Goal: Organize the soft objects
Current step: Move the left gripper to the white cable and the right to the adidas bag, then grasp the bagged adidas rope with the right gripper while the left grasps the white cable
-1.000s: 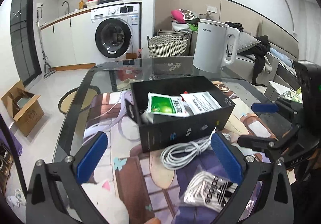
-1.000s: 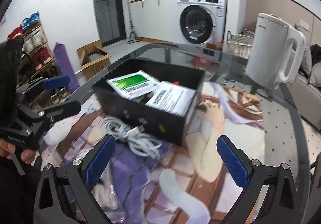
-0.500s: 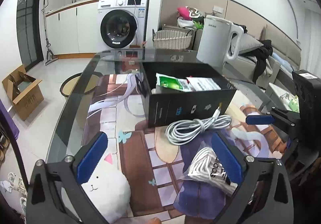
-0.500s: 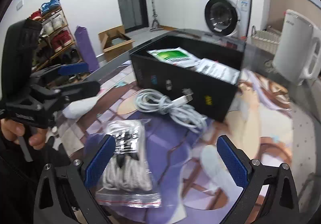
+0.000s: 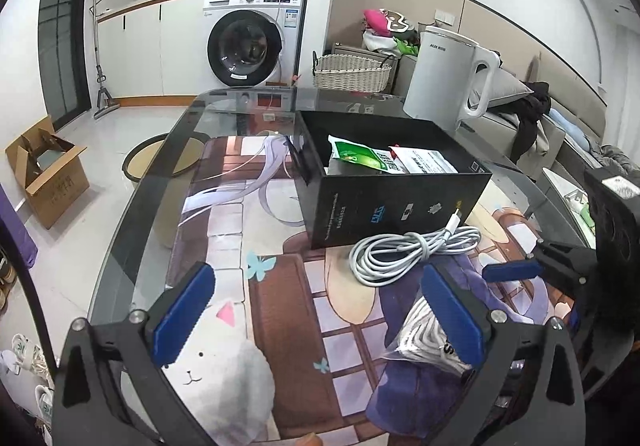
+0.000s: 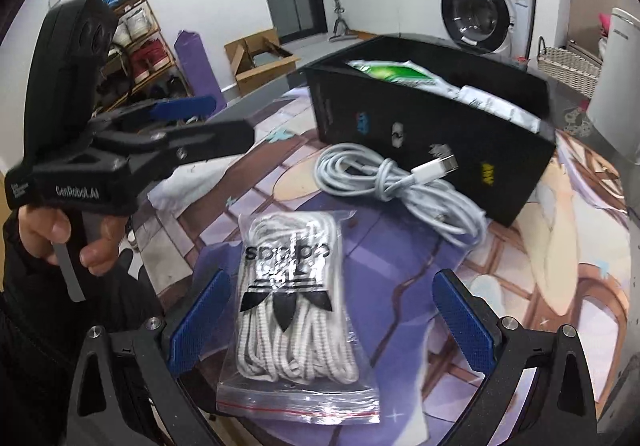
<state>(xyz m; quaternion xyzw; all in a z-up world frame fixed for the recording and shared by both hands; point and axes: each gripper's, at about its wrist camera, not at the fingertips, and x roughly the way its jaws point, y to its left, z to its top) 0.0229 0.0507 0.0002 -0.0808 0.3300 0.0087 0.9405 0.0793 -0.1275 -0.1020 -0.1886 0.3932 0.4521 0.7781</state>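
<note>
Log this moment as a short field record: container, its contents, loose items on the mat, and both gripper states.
container: black box, open top, on the printed mat
in box: green packet and white packet
loose, near box: coiled white cable, its plug end against the box's front wall
loose, nearer: bagged white laces, flat on the mat
left gripper: open, empty, above the mat
right gripper: open, jaws straddling the bagged laces, not closed on them
background: white kettle behind the box
</note>
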